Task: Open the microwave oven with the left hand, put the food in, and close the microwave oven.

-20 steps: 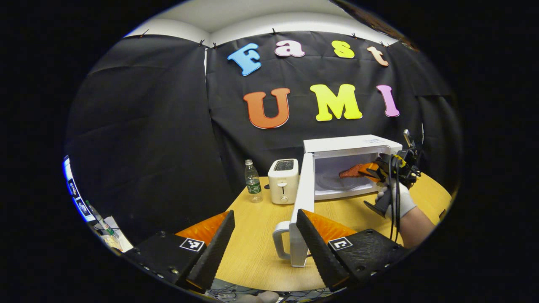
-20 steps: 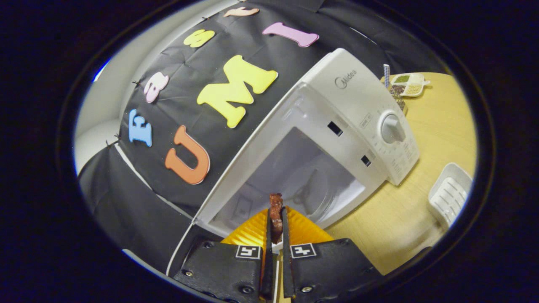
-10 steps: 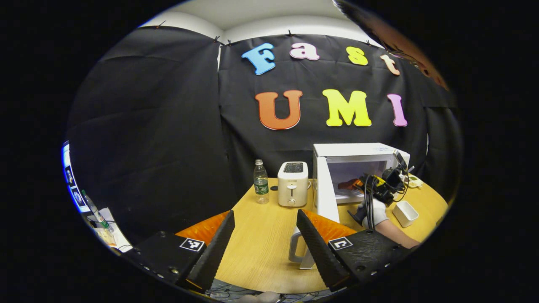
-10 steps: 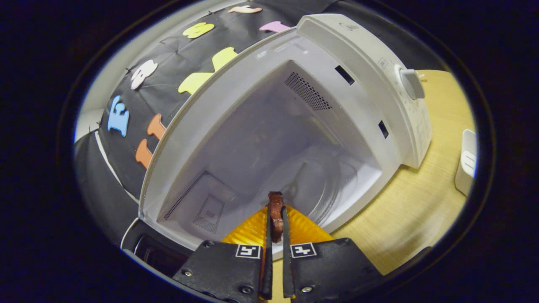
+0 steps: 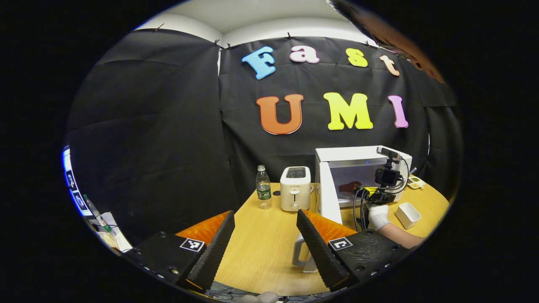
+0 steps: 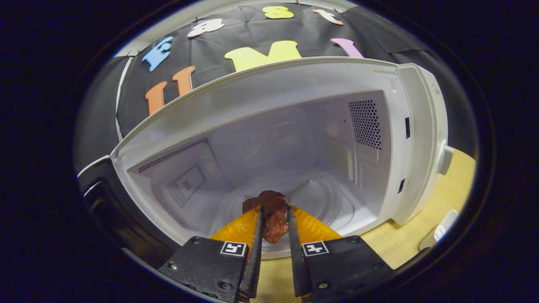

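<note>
Two fingers of the right gripper (image 6: 273,225) press a reddish-brown piece of food (image 6: 271,214) between them at the lower centre of the right gripper view, its tip reaching over the glass turntable (image 6: 328,200) inside the microwave oven (image 6: 303,84); whether the food touches the turntable is hard to tell. In the left gripper view the left gripper (image 5: 265,235) sits at the bottom of the frame with its fingers spread wide around nothing, above the wooden worktop (image 5: 261,244). At right of centre the microwave door (image 5: 328,198) stands swung open. Left of it are a white toaster (image 5: 295,188) and a water bottle (image 5: 263,187); a small white container (image 5: 407,214) lies at far right.
</note>
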`<state>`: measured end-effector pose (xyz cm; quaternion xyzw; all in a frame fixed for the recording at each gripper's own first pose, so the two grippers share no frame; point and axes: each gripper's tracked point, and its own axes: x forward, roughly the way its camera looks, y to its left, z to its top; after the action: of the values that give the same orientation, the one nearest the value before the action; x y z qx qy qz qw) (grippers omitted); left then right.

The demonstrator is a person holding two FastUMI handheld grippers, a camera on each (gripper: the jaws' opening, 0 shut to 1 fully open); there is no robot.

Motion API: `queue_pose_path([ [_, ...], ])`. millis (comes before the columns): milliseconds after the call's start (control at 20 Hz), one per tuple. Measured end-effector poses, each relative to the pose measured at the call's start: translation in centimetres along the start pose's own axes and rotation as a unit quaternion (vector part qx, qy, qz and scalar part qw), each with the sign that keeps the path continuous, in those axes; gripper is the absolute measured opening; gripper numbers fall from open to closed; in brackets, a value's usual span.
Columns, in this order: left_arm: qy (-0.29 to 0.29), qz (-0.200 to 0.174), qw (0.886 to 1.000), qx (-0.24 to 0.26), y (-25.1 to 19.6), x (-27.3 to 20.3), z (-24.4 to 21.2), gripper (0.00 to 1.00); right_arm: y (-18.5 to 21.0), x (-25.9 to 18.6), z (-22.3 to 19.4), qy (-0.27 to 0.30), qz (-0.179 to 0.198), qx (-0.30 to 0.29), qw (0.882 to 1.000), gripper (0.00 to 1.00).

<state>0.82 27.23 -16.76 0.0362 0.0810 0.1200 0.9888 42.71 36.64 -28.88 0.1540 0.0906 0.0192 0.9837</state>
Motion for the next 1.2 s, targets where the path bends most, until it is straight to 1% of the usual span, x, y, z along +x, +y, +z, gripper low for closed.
queue_pose_path([
  [50,-0.004,0.004,1.000,0.001,0.2,0.0,0.2,0.91,-0.3,0.1,0.0,0.001,-0.002,-0.002,1.000,0.41],
  [100,-0.006,0.004,1.000,0.002,0.3,-0.1,0.3,0.91,-0.5,0.1,0.2,-0.001,-0.001,0.001,1.000,0.53],
  [150,-0.003,0.007,1.000,0.004,0.3,-0.1,0.0,0.91,-0.6,0.0,0.4,-0.004,0.000,0.005,1.000,0.51],
  [200,-0.001,0.007,1.000,0.006,0.3,0.0,-0.3,0.91,-0.7,-0.1,0.6,-0.001,0.003,0.009,1.000,0.66],
  [250,0.004,0.009,1.000,0.007,0.3,0.0,-0.4,0.91,-0.8,-0.4,0.6,0.000,0.003,0.009,1.000,0.74],
  [300,0.005,0.010,1.000,0.006,0.4,0.0,-0.4,0.91,-1.0,-0.9,1.0,0.001,0.001,0.006,1.000,0.87],
  [350,0.005,0.011,1.000,0.007,0.3,-0.1,-0.3,0.91,-0.9,-1.6,1.8,-0.005,0.003,0.003,1.000,0.82],
  [400,0.003,0.012,1.000,0.009,0.4,0.0,0.0,0.91,-0.7,-2.7,3.1,-0.016,0.007,-0.018,1.000,0.90],
  [450,-0.005,0.007,1.000,0.012,0.1,0.0,0.7,0.91,-0.3,-3.9,4.2,-0.022,0.012,-0.038,0.999,0.90],
  [500,-0.013,0.007,1.000,0.017,0.0,-0.1,1.4,0.91,0.5,-5.3,5.4,-0.029,0.026,-0.059,0.998,0.93],
  [550,-0.021,0.005,1.000,0.021,-0.3,-0.1,2.0,0.91,1.3,-6.8,6.5,-0.031,0.041,-0.080,0.996,0.90],
  [600,-0.028,0.000,0.999,0.022,-0.6,-0.1,2.8,0.91,1.8,-8.4,7.8,-0.033,0.051,-0.094,0.994,0.90],
  [650,-0.033,-0.006,0.999,0.019,-1.1,-0.3,3.6,0.91,2.2,-10.2,8.9,-0.034,0.062,-0.108,0.992,0.99],
  [700,-0.041,-0.011,0.999,0.018,-1.5,-0.4,4.6,0.91,2.3,-12.0,9.9,-0.034,0.069,-0.123,0.989,0.90],
  [750,-0.052,-0.012,0.998,0.020,-1.7,-0.5,5.7,0.91,1.8,-14.2,11.1,-0.033,0.070,-0.131,0.988,0.91],
  [800,-0.061,-0.015,0.998,0.021,-2.1,-0.7,6.8,0.91,1.6,-16.3,12.3,-0.034,0.077,-0.136,0.987,0.99],
  [900,-0.081,-0.036,0.996,0.012,-3.3,-1.1,9.0,0.91,0.9,-20.8,14.4,-0.024,0.090,-0.133,0.987,0.99],
  [950,-0.086,-0.046,0.995,0.006,-3.9,-1.3,9.9,0.91,0.8,-23.0,16.0,-0.033,0.103,-0.131,0.985,0.99],
  [1150,-0.105,-0.055,0.993,-0.007,-4.7,-2.1,12.3,0.91,-2.6,-29.9,20.7,-0.027,0.105,-0.154,0.982,0.99],
  [1200,-0.108,-0.057,0.992,-0.009,-4.9,-2.3,12.7,0.91,-3.9,-31.2,21.8,-0.030,0.098,-0.158,0.982,0.99],
])
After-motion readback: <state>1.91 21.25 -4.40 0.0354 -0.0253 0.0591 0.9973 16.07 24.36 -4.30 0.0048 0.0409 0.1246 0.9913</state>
